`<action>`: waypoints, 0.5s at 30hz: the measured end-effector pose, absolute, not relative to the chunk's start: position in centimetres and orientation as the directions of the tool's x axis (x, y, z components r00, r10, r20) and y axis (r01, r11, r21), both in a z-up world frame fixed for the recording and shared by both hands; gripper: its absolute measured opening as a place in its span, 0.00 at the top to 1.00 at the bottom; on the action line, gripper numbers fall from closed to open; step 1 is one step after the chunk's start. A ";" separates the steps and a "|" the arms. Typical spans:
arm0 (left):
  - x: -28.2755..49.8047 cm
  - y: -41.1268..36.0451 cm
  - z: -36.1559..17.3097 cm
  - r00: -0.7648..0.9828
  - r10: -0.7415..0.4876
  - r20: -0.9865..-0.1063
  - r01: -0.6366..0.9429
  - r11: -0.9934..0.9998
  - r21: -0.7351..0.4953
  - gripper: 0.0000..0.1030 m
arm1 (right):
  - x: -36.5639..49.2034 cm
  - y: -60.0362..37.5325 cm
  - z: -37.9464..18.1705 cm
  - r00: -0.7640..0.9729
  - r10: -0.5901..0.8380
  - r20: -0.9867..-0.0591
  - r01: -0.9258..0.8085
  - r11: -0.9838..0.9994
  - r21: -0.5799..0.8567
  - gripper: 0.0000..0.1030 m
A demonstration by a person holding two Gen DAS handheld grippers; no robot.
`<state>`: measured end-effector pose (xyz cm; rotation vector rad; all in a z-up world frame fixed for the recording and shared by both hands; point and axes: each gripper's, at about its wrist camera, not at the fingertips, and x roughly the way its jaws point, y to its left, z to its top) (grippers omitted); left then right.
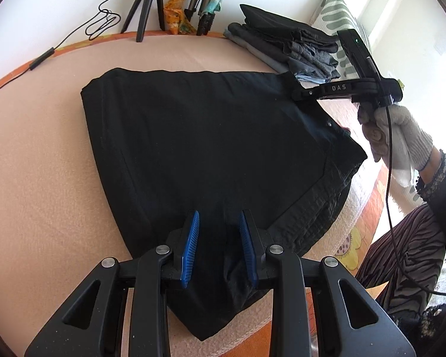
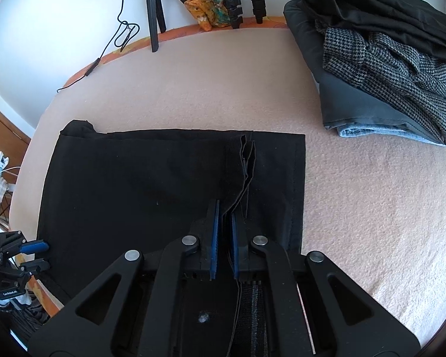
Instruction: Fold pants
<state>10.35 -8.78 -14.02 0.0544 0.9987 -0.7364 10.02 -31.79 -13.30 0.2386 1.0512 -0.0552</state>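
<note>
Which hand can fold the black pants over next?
Probably right: the right tool pinches stacked edge layers of the black cloth pants, ready to lift. The left tool has pads wide apart around a corner, grip unclear.

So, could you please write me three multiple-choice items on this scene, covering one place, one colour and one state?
1. Where is the pile of folded clothes?
A. On the blanket, right of the black pants
B. On top of the black pants
C. On the floor

2. What colour are the gripper pads?
A. Red
B. Blue
C. Green

3. What is between the right gripper's pads?
A. Nothing
B. A tripod leg
C. Layers of the pants' edge

Key: 1 A, since the pile of folded clothes sits on the blanket apart from the black pants. 2 B, since the pads are blue. 3 C, since the fabric rises into the right gripper.
</note>
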 end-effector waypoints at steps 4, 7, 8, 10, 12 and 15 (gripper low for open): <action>9.4 -8.5 -14.1 0.345 -0.527 -0.776 0.602 0.759 -0.248 0.74 | 9.5 -31.7 -12.3 0.509 -0.013 -0.860 0.192 0.976 0.099 0.83; 8.9 -8.2 -14.0 0.342 -0.534 -0.773 0.604 0.755 -0.255 0.74 | 8.7 -31.4 -10.6 0.561 -0.008 -0.828 0.199 0.972 0.125 0.80; 8.8 -8.1 -14.0 0.340 -0.536 -0.772 0.604 0.754 -0.257 0.74 | 8.5 -31.1 -10.0 0.579 -0.010 -0.815 0.192 0.973 0.124 0.79; 8.5 -8.1 -14.1 0.339 -0.533 -0.775 0.611 0.752 -0.250 0.74 | 8.4 -30.1 -9.0 0.611 0.007 -0.792 0.161 0.978 0.133 0.79; 8.3 -7.9 -14.1 0.334 -0.537 -0.774 0.609 0.750 -0.258 0.74 | 8.6 -29.1 -8.3 0.629 0.041 -0.777 0.130 0.979 0.157 0.79; 8.1 -7.4 -14.1 0.316 -0.557 -0.768 0.599 0.745 -0.294 0.74 | 9.5 -26.9 -7.6 0.646 0.101 -0.757 0.073 0.978 0.193 0.79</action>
